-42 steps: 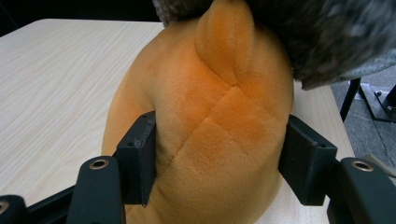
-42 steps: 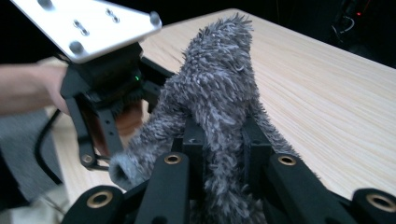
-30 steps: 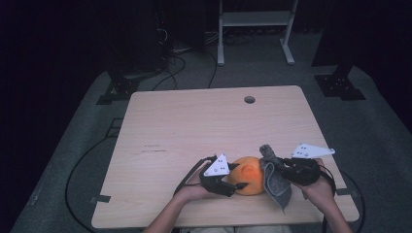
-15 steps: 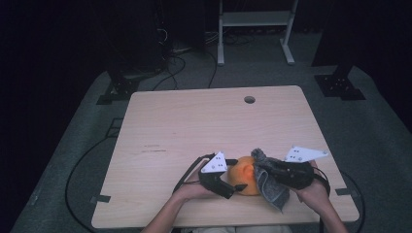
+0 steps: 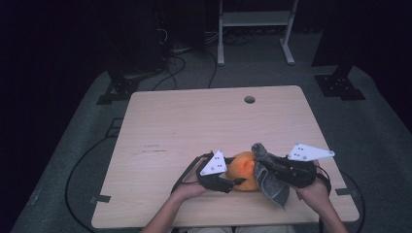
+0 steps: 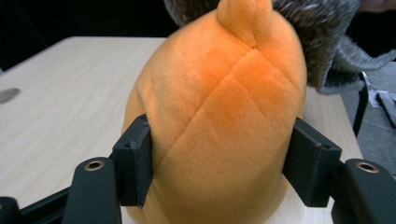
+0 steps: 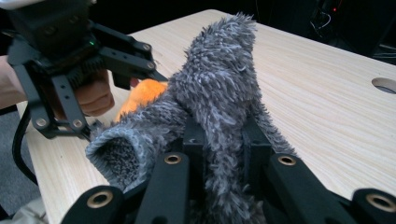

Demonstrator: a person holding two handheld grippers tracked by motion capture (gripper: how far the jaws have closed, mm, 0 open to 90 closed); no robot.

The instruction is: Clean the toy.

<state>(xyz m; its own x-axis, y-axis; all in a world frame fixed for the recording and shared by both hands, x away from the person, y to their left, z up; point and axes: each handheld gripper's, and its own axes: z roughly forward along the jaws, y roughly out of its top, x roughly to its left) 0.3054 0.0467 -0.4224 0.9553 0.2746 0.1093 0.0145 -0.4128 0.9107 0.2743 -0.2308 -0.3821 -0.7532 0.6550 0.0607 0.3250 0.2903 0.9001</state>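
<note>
A round orange plush toy (image 5: 244, 171) sits near the table's front edge. My left gripper (image 5: 237, 181) comes at it from the left, and its jaws have just been closing with the plush between them. In the left gripper view both pads (image 6: 135, 165) press into the sides of the plush (image 6: 219, 112). My right gripper (image 5: 266, 164) is shut on a grey fuzzy cloth (image 5: 273, 187) that lies against the plush's right side. In the right gripper view the cloth (image 7: 219, 79) rises out of the clamped jaws, with the orange plush (image 7: 140, 95) behind it.
The wooden table (image 5: 194, 121) has a round cable hole (image 5: 249, 99) at its far side. Beyond it stand a white frame (image 5: 252, 29) and black stand feet (image 5: 340, 85) on grey floor. Cables (image 5: 82, 165) trail along the left.
The left jaws opened wide half a second ago and have closed on the plush again. The right gripper brought the grey cloth leftward against the plush and a little higher.
</note>
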